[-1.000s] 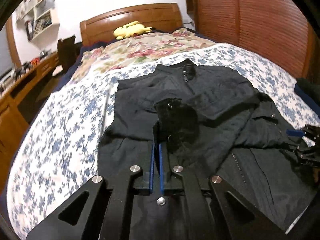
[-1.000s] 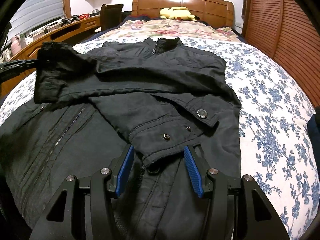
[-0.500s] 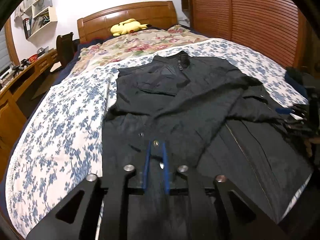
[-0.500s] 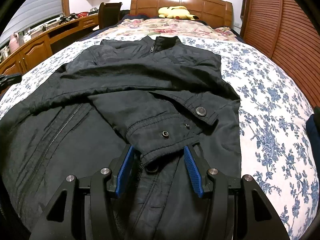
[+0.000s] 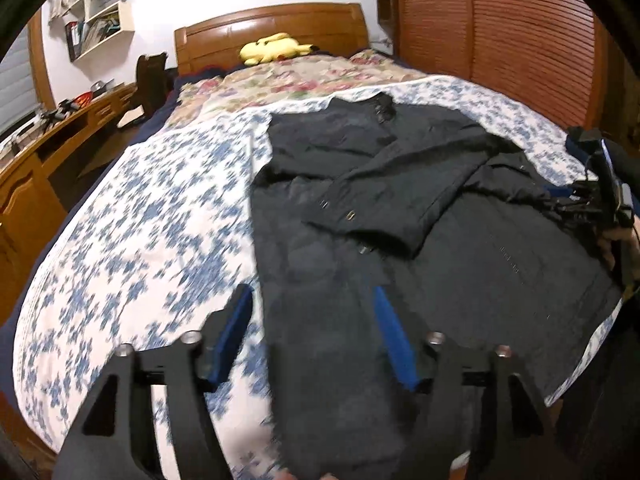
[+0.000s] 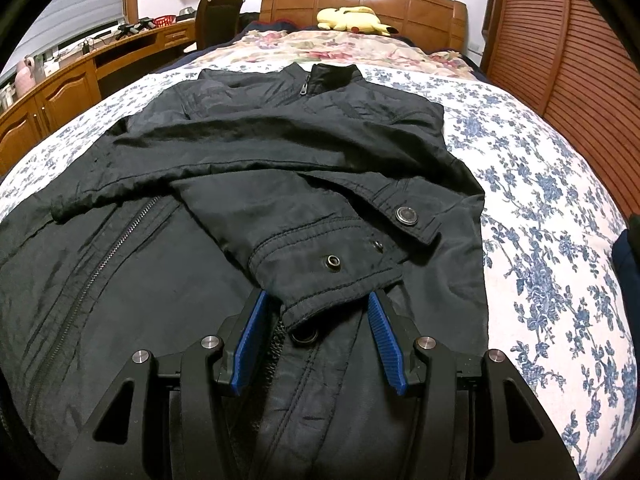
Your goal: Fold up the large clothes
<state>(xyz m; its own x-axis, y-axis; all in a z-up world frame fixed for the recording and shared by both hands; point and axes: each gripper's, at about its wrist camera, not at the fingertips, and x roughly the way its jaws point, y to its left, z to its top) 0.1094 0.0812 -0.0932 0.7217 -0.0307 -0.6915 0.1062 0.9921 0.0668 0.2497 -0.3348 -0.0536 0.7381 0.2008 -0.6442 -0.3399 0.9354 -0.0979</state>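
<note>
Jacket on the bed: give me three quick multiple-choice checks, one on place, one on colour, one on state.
1. Where does the yellow plush toy lie?
A. by the headboard
B. on the jacket
C. on the desk

2. What colour is the jacket?
A. red
B. black
C. white

3. How do the sleeves lie?
A. spread out to both sides
B. hanging off the bed
C. folded across the front

Answers:
1 A, the toy rests against the wooden headboard.
2 B, the jacket is black on the blue flowered sheet.
3 C, both sleeves cross the chest, one cuff ending just ahead of the right tongs.
</note>
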